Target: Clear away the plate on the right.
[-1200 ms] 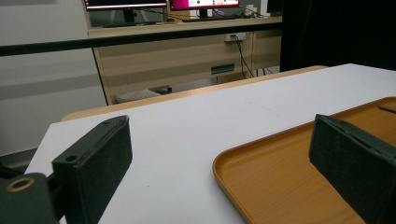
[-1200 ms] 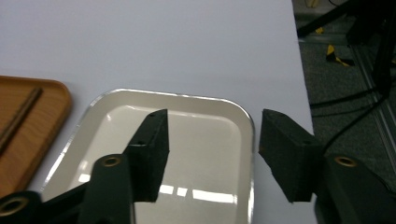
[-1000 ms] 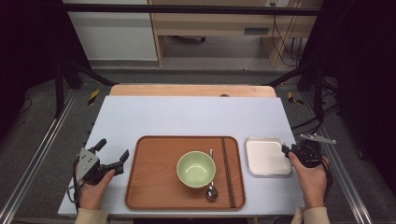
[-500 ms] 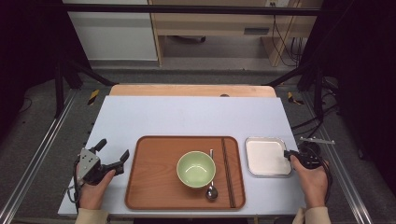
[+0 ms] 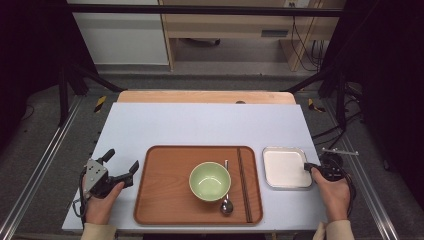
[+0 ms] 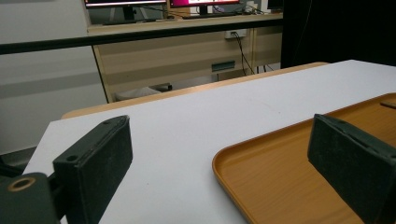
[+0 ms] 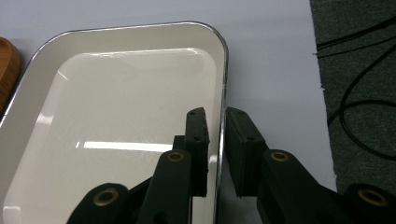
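Right gripper view: tray [image 7: 116, 84] rim between right tool [image 7: 215, 135] pads

No readable text, label, brand, number or sign is showing on anything; the screens at the top edge of the left gripper view are too blurred to read.

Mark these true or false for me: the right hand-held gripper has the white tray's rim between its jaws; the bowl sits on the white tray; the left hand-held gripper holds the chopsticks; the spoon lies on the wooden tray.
1. The right hand-held gripper has the rim of the white tray between its jaws, which have just been closing. True.
2. The green bowl sits on the white tray. False: it sits on the wooden tray.
3. The left hand-held gripper holds the chopsticks. False: its jaws are open and empty.
4. The spoon lies on the wooden tray. True.
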### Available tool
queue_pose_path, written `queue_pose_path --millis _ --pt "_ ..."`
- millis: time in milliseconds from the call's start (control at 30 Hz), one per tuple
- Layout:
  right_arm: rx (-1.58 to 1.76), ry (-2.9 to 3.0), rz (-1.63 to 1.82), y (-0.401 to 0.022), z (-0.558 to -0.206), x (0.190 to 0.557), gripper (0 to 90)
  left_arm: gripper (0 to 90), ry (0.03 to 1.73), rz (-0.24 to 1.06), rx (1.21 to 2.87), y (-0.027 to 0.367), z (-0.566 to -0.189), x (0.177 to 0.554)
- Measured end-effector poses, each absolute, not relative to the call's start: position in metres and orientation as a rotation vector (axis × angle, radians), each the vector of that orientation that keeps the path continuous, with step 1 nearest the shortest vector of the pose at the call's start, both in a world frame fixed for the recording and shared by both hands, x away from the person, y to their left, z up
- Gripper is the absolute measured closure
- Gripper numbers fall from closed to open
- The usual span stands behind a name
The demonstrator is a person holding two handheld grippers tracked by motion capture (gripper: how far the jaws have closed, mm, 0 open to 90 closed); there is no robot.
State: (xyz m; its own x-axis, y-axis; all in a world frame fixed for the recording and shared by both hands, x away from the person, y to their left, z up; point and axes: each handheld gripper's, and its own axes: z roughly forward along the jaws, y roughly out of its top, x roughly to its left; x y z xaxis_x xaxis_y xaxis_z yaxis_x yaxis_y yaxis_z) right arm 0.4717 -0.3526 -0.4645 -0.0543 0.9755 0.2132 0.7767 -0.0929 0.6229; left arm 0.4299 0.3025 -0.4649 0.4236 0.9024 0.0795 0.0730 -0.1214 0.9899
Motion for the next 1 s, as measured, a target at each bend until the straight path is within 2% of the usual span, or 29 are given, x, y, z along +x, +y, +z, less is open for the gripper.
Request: queue_pose_path --millis 733,1000 --pt "1.952 1.863 0.907 -0.3548 -0.4693 0.4737 85.8 6.2 0.899 0.901 1.535 0.3017 -0.4658 0.4304" --pt "1.988 1.784 1.038 -0.3585 -0.4645 0.473 89.2 6.3 0.901 0.902 1.535 0.3017 -0.4658 0.4305"
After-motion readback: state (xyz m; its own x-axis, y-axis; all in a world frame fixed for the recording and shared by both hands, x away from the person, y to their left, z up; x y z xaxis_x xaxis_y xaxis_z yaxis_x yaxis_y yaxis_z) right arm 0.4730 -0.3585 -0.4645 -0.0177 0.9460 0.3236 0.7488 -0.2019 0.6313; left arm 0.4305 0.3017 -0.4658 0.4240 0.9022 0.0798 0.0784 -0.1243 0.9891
